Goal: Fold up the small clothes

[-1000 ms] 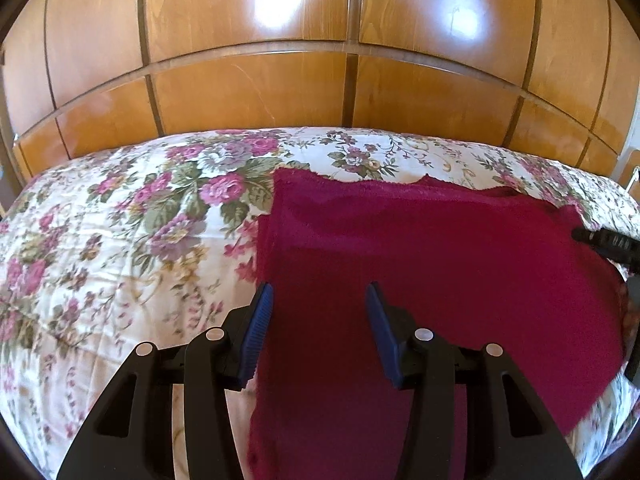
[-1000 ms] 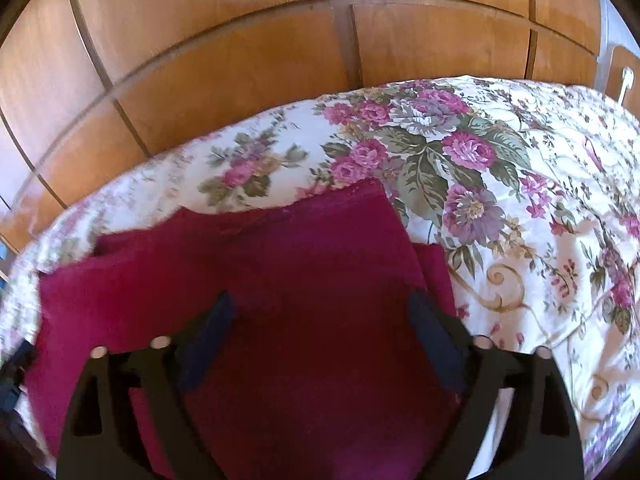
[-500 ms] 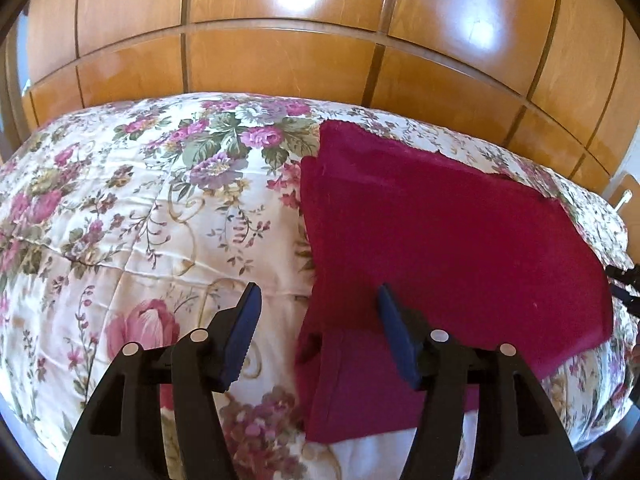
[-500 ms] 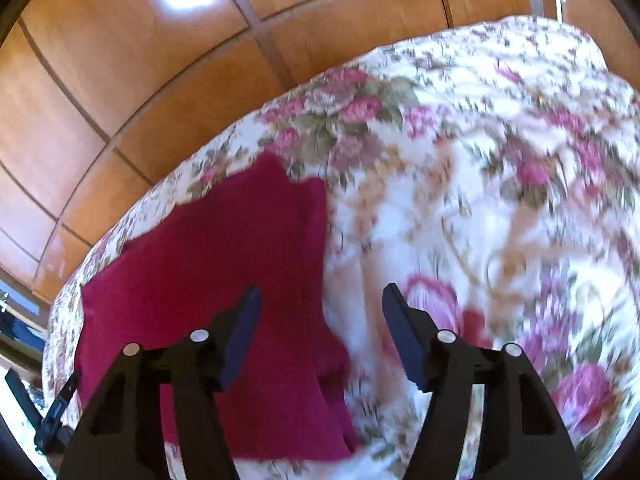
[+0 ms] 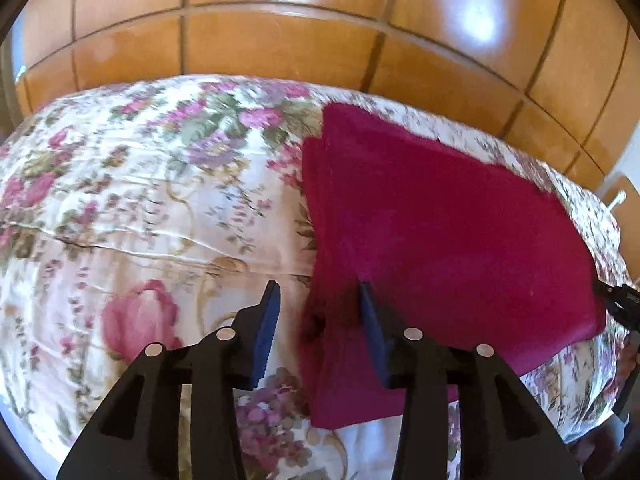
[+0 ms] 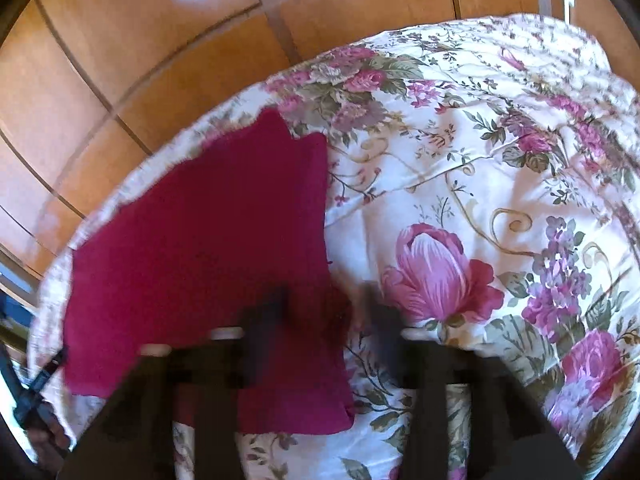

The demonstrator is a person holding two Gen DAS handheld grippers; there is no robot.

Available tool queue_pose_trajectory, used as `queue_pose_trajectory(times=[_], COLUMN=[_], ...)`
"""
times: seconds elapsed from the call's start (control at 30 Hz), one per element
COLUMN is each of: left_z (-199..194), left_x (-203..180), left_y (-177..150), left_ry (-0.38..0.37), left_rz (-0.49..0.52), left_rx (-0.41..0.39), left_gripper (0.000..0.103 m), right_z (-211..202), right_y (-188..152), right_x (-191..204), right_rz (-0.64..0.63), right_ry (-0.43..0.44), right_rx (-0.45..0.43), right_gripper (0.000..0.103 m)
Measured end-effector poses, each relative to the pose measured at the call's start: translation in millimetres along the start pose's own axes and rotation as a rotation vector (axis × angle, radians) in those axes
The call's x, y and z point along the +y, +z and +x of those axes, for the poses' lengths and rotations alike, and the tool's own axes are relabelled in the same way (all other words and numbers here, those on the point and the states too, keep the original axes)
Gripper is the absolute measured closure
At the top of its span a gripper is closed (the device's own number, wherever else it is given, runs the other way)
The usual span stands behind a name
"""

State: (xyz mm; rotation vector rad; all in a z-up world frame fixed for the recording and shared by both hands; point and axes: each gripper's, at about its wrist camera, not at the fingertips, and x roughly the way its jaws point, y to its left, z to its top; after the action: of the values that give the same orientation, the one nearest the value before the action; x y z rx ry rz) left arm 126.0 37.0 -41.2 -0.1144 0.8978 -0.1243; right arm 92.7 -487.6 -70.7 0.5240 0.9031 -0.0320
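Observation:
A dark red folded cloth (image 5: 440, 232) lies flat on the floral bedspread (image 5: 140, 208). My left gripper (image 5: 318, 300) is open and empty, its jaws straddling the cloth's near left edge, where a fold bunches up. In the right wrist view the same cloth (image 6: 208, 240) lies to the left. My right gripper (image 6: 328, 304) is open and empty, blurred, over the cloth's near right edge. The tip of the right gripper shows at the far right of the left wrist view (image 5: 622, 300).
A wooden panelled wall (image 5: 320, 20) stands right behind the bed. The bedspread (image 6: 500, 200) stretches away to the left of the cloth in the left view and to the right of it in the right view.
Both grippers have pulled back and swung outward from above the cloth's middle to its near side edges. The cloth lies flat, unmoved. Both stay open.

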Motion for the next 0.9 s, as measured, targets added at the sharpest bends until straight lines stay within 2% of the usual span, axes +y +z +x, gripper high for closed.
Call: queue_pose_trajectory(times=[0.07, 0.17, 0.27, 0.3, 0.33, 0.37, 0.43, 0.67, 0.9], left_z=[-11, -24, -23, -22, -20, -17, -15, -3, 6], left_x=[1, -1, -12, -15, -18, -23, -28, -44, -46], left_y=[0, -1, -3, -4, -4, -4, -4, -1, -2], left_ry=[-0.019, -0.080, -0.101, -0.097, -0.098, -0.103, -0.095, -0.095, -0.107], left_rz=[-0.016, -0.039, -0.010, 0.000, 0.011, 0.024, 0.040, 0.114, 0.142], left_rx=[-0.024, -0.048, -0.037, -0.031, -0.023, -0.016, -0.015, 0.006, 0.023], left_gripper=[0.063, 0.063, 0.063, 0.063, 0.063, 0.063, 0.063, 0.063, 0.063], right_z=[-3, 11, 24, 24, 23, 23, 19, -1, -33], right_y=[4, 9, 7, 6, 6, 6, 5, 8, 22], right_x=[-7, -13, -5, -2, 1, 3, 9, 26, 91], right_rz=[0.023, 0.065, 0.053, 0.046, 0.044, 0.046, 0.022, 0.017, -0.083], right_ry=[0.053, 0.155, 0.183, 0.186, 0.203, 0.226, 0.238, 0.283, 0.377], right_rx=[-0.006, 0.054, 0.091, 0.092, 0.099, 0.112, 0.119, 0.084, 0.019], right_gripper=[0.031, 0.031, 0.033, 0.038, 0.054, 0.065, 0.072, 0.076, 0.078])
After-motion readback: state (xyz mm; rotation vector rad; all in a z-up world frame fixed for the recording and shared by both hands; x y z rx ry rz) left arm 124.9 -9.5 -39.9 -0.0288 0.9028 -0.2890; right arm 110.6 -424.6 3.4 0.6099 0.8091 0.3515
